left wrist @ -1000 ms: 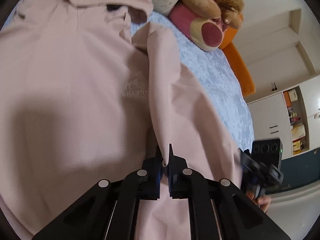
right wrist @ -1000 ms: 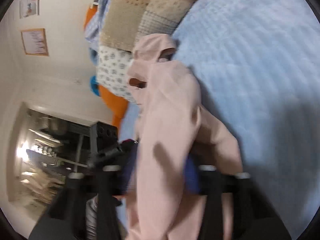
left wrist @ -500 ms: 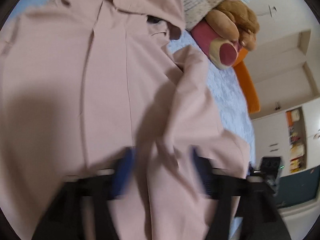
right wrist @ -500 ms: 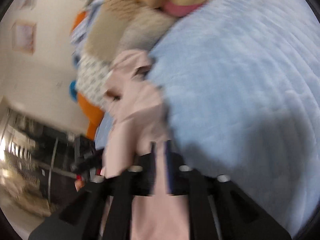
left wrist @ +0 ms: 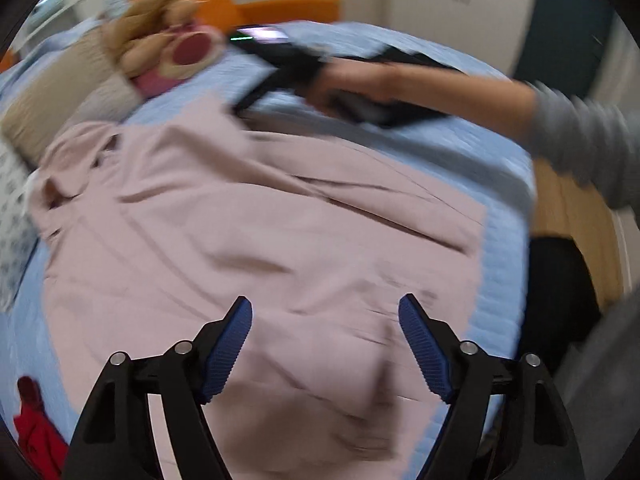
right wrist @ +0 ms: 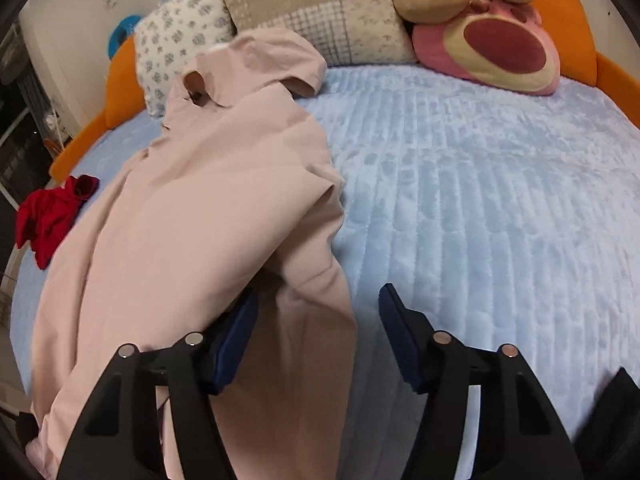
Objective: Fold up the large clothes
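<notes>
- Left gripper (left wrist: 325, 312): ribbed blue pads spread, having just narrowed slightly, empty above the pink jacket (left wrist: 248, 248).
- Right gripper (right wrist: 318, 300): jaws apart, just closing; sleeve fold lay between them.
- Jacket: smooth, hooded, lying on the plush ribbed blue bedspread (right wrist: 480, 200), hood at 11 o'clock.

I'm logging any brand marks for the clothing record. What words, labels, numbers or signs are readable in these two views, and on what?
None can be read.
Pink jacket: no lettering or logo shows on the fabric in either view.
Patchwork pillow: only floral and checked patterns, no text.
Cupboards behind the bed in the left wrist view: too blurred to tell whether anything is written there.
</notes>
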{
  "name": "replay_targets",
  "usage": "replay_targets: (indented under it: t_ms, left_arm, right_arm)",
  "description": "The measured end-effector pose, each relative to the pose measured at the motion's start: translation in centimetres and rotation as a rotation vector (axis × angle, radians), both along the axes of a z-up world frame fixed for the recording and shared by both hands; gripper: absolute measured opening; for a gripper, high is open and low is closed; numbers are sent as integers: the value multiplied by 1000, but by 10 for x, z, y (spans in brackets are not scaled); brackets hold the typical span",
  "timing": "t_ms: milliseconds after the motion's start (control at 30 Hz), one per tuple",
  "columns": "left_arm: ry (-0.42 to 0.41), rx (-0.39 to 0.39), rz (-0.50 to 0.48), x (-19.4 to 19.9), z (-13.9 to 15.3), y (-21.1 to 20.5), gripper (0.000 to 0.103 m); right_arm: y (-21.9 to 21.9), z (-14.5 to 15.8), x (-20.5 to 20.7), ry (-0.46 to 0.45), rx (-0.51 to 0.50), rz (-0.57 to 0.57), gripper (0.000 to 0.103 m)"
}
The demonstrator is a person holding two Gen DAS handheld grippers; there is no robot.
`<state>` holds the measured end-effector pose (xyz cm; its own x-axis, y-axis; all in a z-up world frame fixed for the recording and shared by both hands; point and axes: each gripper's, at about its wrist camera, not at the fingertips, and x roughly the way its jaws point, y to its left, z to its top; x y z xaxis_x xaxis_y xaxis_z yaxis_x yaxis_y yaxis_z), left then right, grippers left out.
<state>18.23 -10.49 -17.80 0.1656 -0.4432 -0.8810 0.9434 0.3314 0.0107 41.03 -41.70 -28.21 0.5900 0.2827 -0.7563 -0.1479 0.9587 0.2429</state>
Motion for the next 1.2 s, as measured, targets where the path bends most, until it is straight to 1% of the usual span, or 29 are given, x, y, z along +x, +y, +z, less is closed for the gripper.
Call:
replay_targets:
  t_ms: [67, 100, 133, 167, 200, 233, 267, 300, 367, 433, 467, 500, 533, 600, 633, 667, 700, 733, 767, 833, 900, 933, 967, 1033, 1067, 1100, 1133, 1167, 1200]
  left_arm:
    - [21, 19, -10, -12, -11, -7, 78]
    - [15, 44, 1, -13, -18, -7, 77]
    - [4, 81, 21, -13, -27, -10, 74]
    - [2, 125, 47, -7, -39, -11, 66]
    - [14, 153, 71, -2, -50, -12, 55]
    - [40, 168, 102, 7, -61, -13, 47]
    - [62, 167, 132, 13, -67, -11, 25]
    - [83, 159, 160, 18, -70, -11, 17]
    - [139, 71, 186, 25, -61, -7, 13]
    - [182, -22, 176, 19, -44, -1, 12]
    - [204, -57, 163, 14, -37, 1, 12]
    - [239, -100, 148, 7, -29, 5, 12]
    - [255, -115, 136, 2, -28, 5, 12]
    - [245, -104, 138, -8, -34, 9, 12]
    - [242, -79, 158, -9, -44, 13, 12]
    - [246, -61, 178, -7, -54, 16, 12]
    - [260, -55, 207, -5, -63, 20, 13]
    - [303, -62, 239, 0, -74, 26, 13]
    - [324, -76, 257, 3, -80, 30, 13]
    - [335, -104, 269, 5, -85, 33, 13]
    - [319, -112, 265, 2, -86, 33, 13]
    - [312, -116, 264, 0, -85, 34, 14]
    - [297, -120, 264, -1, -83, 34, 14]
    - [277, -135, 260, -5, -77, 36, 16]
    - [271, -152, 259, -7, -71, 38, 16]
    - [262, -168, 262, -9, -66, 42, 18]
    - [253, -189, 270, -12, -58, 48, 19]
    - [246, -208, 280, -14, -53, 54, 20]
    - [238, -227, 297, -15, -47, 62, 23]
  right_arm:
    - [5, -3, 9, 1, -18, 5, 56]
    - [5, -5, 11, 5, -18, 3, 44]
    - [3, -9, 14, 10, -17, -8, 35]
    - [0, -10, 15, 10, -7, -24, 30]
    - [-2, -11, 15, 10, 5, -35, 25]
    - [-5, -12, 14, 4, 7, -44, 19]
    - [-6, -11, 13, -5, 7, -49, 17]
    - [-8, -9, 11, -17, 15, -52, 13]
    - [-21, -2, 5, -50, 76, -75, 13]
    - [-34, 3, 1, -60, 171, -74, 13]
    - [-39, 5, 1, -59, 195, -72, 13]
    - [-45, 4, 2, -49, 236, -73, 13]
    - [-55, 0, 4, -29, 308, -82, 13]
    - [-69, -13, 8, -1, 425, -118, 13]
    - [-75, -21, 10, 16, 480, -141, 14]
    - [-85, -35, 13, 43, 572, -175, 14]
    - [-91, -45, 14, 59, 642, -202, 19]
    - [-94, -50, 14, 64, 679, -215, 19]
    - [-99, -55, 14, 62, 732, -224, 19]
    - [-101, -52, 14, 53, 781, -221, 24]
    - [-104, -47, 16, 74, 843, -216, 24]
    - [-105, -43, 17, 78, 847, -213, 24]
    - [-105, -36, 16, 73, 819, -208, 24]
    - [-103, -27, 13, 79, 756, -205, 35]
    - [-104, -23, 8, 77, 720, -213, 35]
    - [-106, -19, 4, 76, 684, -219, 40]
    - [-108, -16, -2, 79, 638, -230, 50]
    - [-111, -13, -10, 77, 579, -251, 54]
    - [-117, -8, -19, 59, 525, -288, 62]
